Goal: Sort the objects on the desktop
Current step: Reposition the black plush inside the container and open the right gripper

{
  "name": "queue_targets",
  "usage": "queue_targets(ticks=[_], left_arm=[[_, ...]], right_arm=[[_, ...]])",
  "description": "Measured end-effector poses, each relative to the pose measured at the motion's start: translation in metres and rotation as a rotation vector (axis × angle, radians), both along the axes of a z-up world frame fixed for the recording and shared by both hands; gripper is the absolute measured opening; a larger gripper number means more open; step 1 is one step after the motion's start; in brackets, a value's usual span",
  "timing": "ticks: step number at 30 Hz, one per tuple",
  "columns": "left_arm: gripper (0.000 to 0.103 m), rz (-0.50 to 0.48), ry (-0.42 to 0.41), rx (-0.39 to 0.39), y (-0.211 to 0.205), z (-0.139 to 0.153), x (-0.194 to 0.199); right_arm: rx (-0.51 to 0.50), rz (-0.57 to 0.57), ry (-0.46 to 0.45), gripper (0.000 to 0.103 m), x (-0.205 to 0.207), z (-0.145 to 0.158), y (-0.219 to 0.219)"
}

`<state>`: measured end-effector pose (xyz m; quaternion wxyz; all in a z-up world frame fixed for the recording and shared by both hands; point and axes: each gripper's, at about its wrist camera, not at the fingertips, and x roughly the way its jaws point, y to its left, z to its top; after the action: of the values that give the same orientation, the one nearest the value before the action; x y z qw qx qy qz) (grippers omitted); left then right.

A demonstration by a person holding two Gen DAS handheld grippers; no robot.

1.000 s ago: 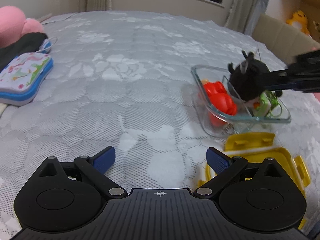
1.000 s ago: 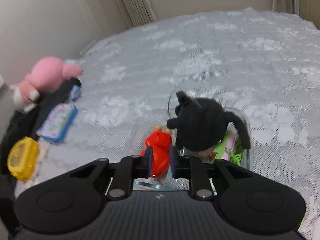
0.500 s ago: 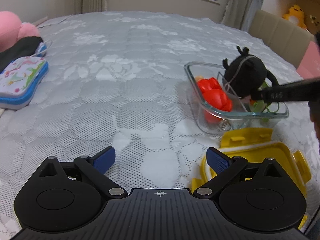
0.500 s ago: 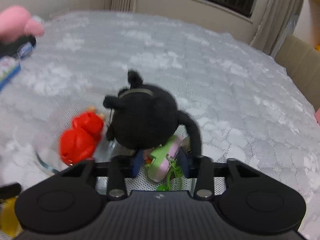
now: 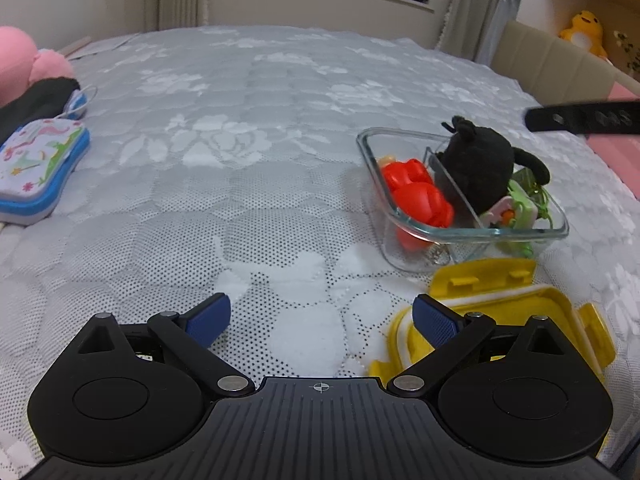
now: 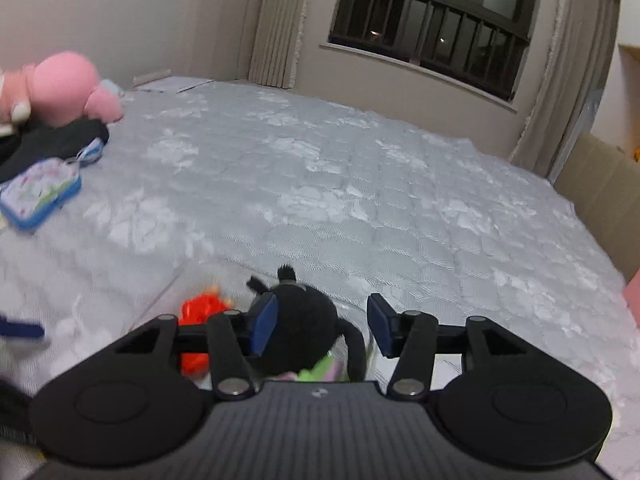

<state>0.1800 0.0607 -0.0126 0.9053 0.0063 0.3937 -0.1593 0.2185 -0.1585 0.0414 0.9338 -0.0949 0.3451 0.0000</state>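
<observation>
Left claw [image 5: 322, 316] and right claw [image 6: 322, 322] agape

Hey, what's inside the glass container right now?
The glass container has a divider. One side holds a red toy; the other holds a black plush resting on a green and pink item. Whatever lies beneath the plush is hidden.

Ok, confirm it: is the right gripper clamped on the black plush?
No: the right gripper is open, and the black plush sits free in the glass container.
</observation>
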Motion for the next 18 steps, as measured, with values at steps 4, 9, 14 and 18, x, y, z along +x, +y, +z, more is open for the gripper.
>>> queue_targets(ticks=[4, 9, 14, 18], left_arm=[[0.1, 0.008, -0.001, -0.003, 0.003, 0.0, 0.0], [0.1, 0.02, 0.004, -0.005, 0.009, -0.001, 0.001], [0.1, 0.015, 0.006, -0.013, 0.005, 0.0, 0.002], [0.1, -0.012, 0.002, 0.0, -0.003, -0.001, 0.0]], right_arm=[[0.045, -0.027, -0.02, 0.046, 0.021, -0.006, -0.003], [0.114, -0.054, 0.0, 0.047, 0.035, -0.018, -0.007], [0.137, -0.019, 0.163, 0.045, 0.028, 0.0, -0.013], [0.098, -0.007, 0.153, 0.046, 0.027, -0.005, -0.009]])
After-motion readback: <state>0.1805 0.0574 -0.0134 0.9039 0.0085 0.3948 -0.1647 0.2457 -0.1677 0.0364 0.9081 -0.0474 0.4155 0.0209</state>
